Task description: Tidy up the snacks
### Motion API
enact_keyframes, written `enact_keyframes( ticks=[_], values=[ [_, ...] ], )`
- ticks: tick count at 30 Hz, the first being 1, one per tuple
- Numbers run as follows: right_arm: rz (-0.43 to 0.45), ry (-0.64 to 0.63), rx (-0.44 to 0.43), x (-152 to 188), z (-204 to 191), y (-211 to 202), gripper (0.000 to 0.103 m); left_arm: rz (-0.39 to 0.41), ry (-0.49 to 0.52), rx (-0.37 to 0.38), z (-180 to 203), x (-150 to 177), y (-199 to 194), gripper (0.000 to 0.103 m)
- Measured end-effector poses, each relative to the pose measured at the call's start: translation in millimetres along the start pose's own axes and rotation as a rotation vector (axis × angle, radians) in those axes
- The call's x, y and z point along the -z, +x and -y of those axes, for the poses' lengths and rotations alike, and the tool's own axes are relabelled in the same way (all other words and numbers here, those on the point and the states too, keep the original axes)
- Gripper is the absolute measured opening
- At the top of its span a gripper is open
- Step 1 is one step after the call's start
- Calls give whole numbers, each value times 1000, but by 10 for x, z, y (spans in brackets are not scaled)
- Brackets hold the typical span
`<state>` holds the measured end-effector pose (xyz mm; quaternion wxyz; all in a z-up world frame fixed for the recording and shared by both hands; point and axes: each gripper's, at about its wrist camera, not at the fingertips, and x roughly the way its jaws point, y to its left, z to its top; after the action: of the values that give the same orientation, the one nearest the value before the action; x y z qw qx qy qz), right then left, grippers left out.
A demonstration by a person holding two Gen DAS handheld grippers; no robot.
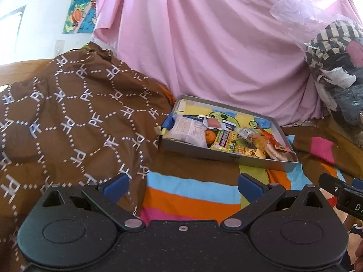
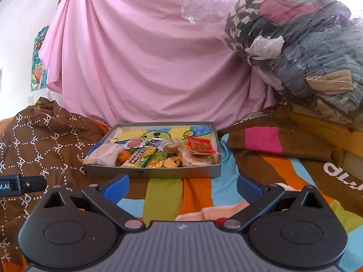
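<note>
A shallow grey tray (image 2: 177,172) with a cartoon picture on its floor lies on a striped bedspread. Snacks crowd its near half: a white packet (image 2: 103,156), a small orange (image 2: 124,156), a green-yellow bar (image 2: 138,157), gold-wrapped pieces (image 2: 156,163), wrapped biscuits (image 2: 196,159) and a red packet (image 2: 199,146). The left wrist view shows the same tray (image 1: 229,156) from the left, with the orange (image 1: 209,136) inside. My left gripper (image 1: 183,187) and right gripper (image 2: 183,187) both stand open and hold nothing, a short way in front of the tray.
A brown patterned quilt (image 1: 74,117) is heaped left of the tray. Pink cloth (image 2: 140,56) hangs behind. A clear bag of clothes (image 2: 301,45) sits on a wooden ledge at the right. The striped bedspread (image 2: 195,197) lies between grippers and tray.
</note>
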<state>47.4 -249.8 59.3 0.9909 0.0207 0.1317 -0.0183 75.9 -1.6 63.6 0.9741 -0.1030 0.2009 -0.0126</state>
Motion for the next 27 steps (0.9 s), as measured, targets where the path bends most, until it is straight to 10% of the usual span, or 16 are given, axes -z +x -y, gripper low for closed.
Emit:
enact_keyframes(
  ticks=[27],
  values=[
    [-42, 10, 15, 351, 23, -592, 103, -72, 140, -38, 205, 516, -423, 101]
  ],
)
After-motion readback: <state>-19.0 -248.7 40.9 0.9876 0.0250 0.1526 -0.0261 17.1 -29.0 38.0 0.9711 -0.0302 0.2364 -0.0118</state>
